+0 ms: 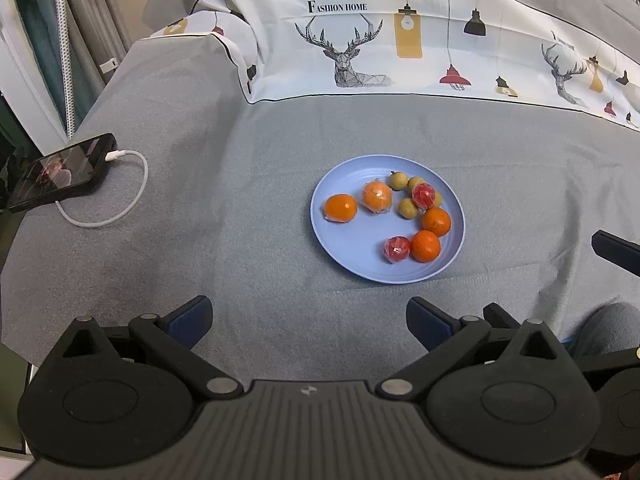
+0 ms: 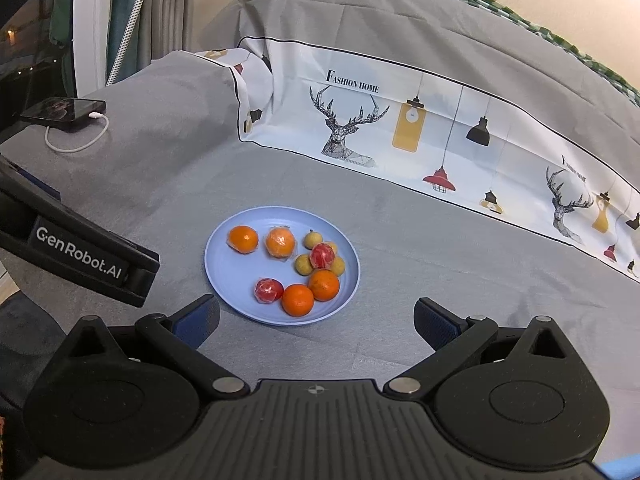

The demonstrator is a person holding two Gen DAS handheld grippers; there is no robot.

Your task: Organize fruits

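Note:
A light blue plate [image 1: 348, 256] [image 2: 236, 292] lies on the grey cloth and holds all the fruit. Several oranges sit on it, one at the left [image 1: 340, 208] [image 2: 243, 239] and one at the near edge [image 1: 425, 245] [image 2: 297, 299]. Two red wrapped fruits [image 1: 397, 249] [image 2: 268, 290] and several small yellow-brown fruits [image 1: 398, 180] [image 2: 304, 265] lie among them. My left gripper [image 1: 308, 320] is open and empty, just short of the plate. My right gripper [image 2: 316, 320] is open and empty at the plate's near edge.
A black phone [image 1: 60, 172] [image 2: 64, 114] with a white charging cable [image 1: 120, 208] lies at the far left. A white printed cloth [image 1: 400, 52] [image 2: 420, 136] rises behind the plate. The left gripper's body [image 2: 80, 252] stands left of the plate.

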